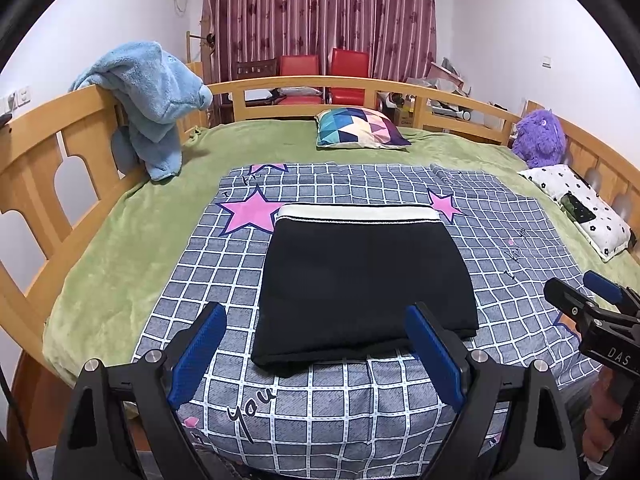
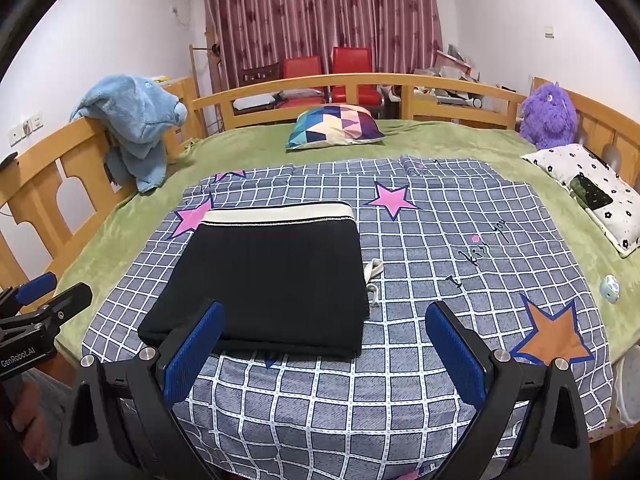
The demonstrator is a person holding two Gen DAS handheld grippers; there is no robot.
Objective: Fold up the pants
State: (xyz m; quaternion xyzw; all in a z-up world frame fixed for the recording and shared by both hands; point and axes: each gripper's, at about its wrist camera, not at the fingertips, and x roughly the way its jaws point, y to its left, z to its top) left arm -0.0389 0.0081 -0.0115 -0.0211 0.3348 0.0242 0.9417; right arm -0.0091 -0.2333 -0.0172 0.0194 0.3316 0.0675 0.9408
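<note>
Black pants (image 1: 360, 280) with a cream waistband lie folded into a flat rectangle on the checked sheet, waistband at the far edge. They also show in the right wrist view (image 2: 272, 280), with a cream drawstring (image 2: 374, 280) sticking out at their right side. My left gripper (image 1: 316, 344) is open and empty, held just in front of the pants' near edge. My right gripper (image 2: 324, 348) is open and empty, in front of the pants' near right corner. Each gripper shows at the edge of the other's view.
A grey checked sheet (image 1: 320, 400) with pink stars covers a green blanket (image 1: 120, 240). A patterned pillow (image 1: 360, 128), a purple plush toy (image 2: 550, 116), a dotted pillow (image 2: 592, 192) and a blue plush blanket (image 1: 156, 92) on the wooden rail surround it. A small round object (image 2: 610, 288) lies at the right.
</note>
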